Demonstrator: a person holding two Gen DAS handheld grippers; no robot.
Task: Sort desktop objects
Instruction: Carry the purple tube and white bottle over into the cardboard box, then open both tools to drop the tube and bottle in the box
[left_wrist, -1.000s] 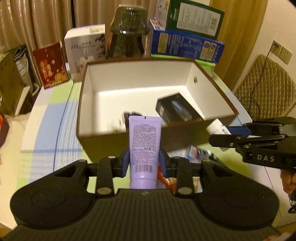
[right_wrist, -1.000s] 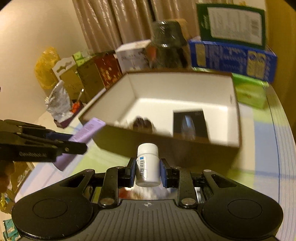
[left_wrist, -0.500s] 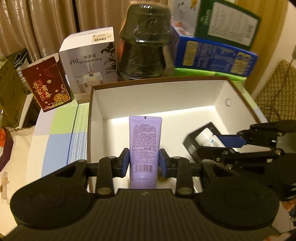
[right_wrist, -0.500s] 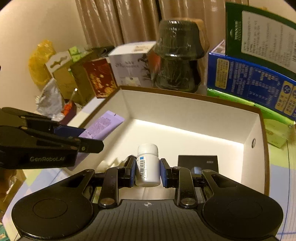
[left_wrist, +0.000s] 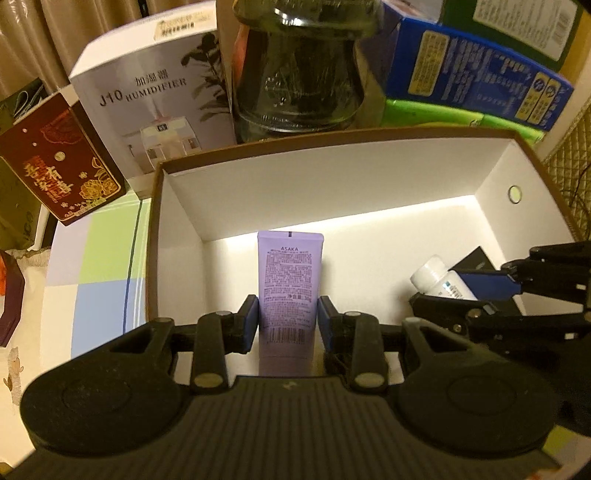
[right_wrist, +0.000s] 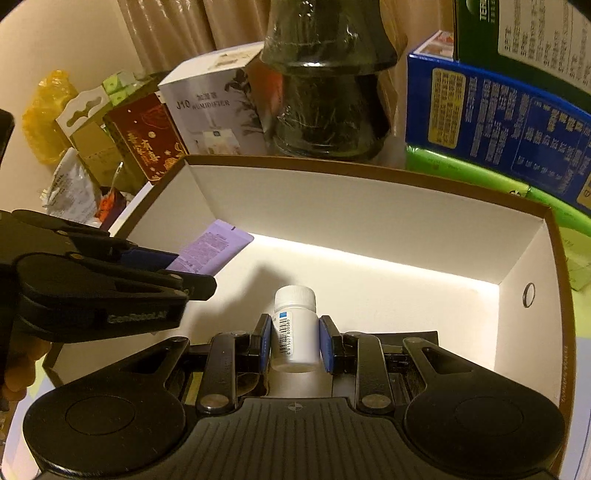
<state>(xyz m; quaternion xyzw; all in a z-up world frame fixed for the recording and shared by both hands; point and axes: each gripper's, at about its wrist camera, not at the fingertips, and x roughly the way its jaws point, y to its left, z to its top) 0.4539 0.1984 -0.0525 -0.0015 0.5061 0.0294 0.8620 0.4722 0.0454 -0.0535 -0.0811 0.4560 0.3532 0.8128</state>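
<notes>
Purple tube (left_wrist: 290, 284) centre frame, clamped between the left gripper (left_wrist: 287, 323) fingers, hanging over the box (left_wrist: 258, 192) floor. White bottle (right_wrist: 295, 328) likewise pinched in the right gripper (right_wrist: 295, 345), lower centre. Best lower both close to the floor, clear of the black case (left_wrist: 476, 260), then release.

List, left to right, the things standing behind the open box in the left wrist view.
Dark red box with gold lettering → white humidifier box → dark wrapped jar → blue box, which lies on a green one.
</notes>
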